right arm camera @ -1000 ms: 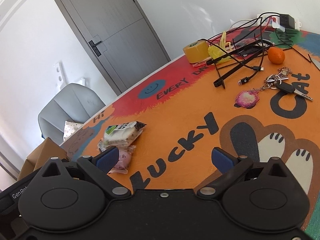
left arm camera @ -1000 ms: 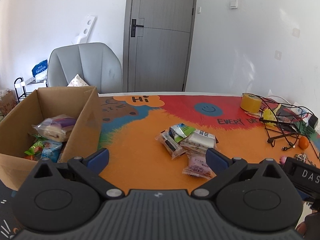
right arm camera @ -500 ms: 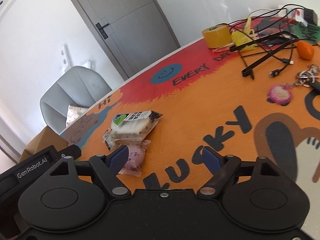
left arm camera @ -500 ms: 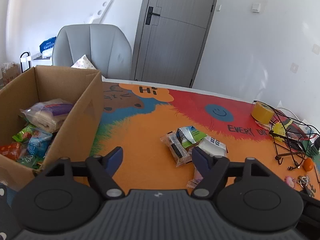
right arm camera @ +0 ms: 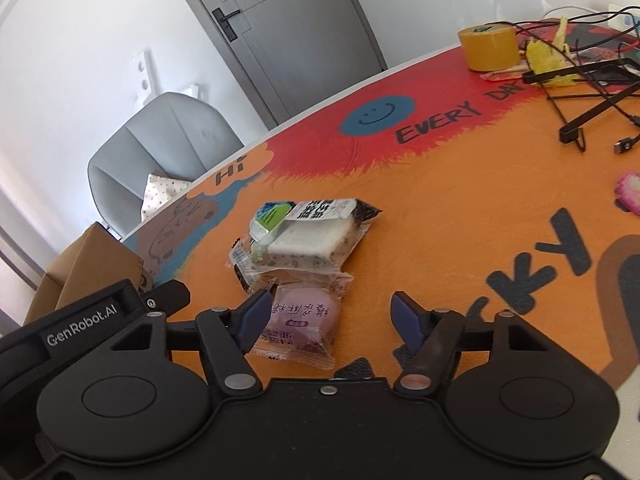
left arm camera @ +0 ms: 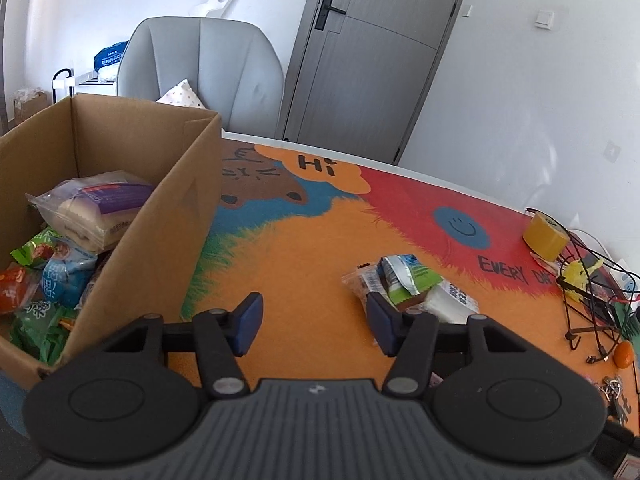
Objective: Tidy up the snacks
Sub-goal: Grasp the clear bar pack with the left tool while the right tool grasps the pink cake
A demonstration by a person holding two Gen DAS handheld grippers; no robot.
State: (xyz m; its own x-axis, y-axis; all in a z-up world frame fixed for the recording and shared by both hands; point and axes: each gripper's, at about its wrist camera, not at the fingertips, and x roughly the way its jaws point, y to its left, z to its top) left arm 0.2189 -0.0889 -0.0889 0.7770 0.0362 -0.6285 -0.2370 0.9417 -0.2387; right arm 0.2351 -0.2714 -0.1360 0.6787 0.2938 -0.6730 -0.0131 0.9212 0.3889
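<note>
1. Right gripper [right arm camera: 326,320]: low over the mat, fingers spread wide and holding nothing, tipped toward the snack pile; left fingertip [right arm camera: 256,312] at the edge of the pink bun packet [right arm camera: 304,326].
2. Left gripper [left arm camera: 312,322]: held level above the mat, fingers likewise apart and holding nothing, right fingertip [left arm camera: 380,318] just in front of the snack pile [left arm camera: 408,286].
3. Snack pile, on the orange part of the mat [left arm camera: 304,256]: pink bun packet nearest, then a white sandwich packet [right arm camera: 316,236] lying over a clear wrapper, a green-labelled packet [right arm camera: 272,216] on the far side.
4. Left of the pile, well apart: open cardboard box [left arm camera: 176,216] with several packets inside, a bread pack [left arm camera: 96,208] on top.
5. Right of the pile, farther back: yellow tape roll [right arm camera: 488,46], tangled black cables [right arm camera: 580,80], an orange [left arm camera: 623,354].
6. Beyond the pile, off the table: grey chair [left arm camera: 204,68] and grey door [left arm camera: 368,60].
</note>
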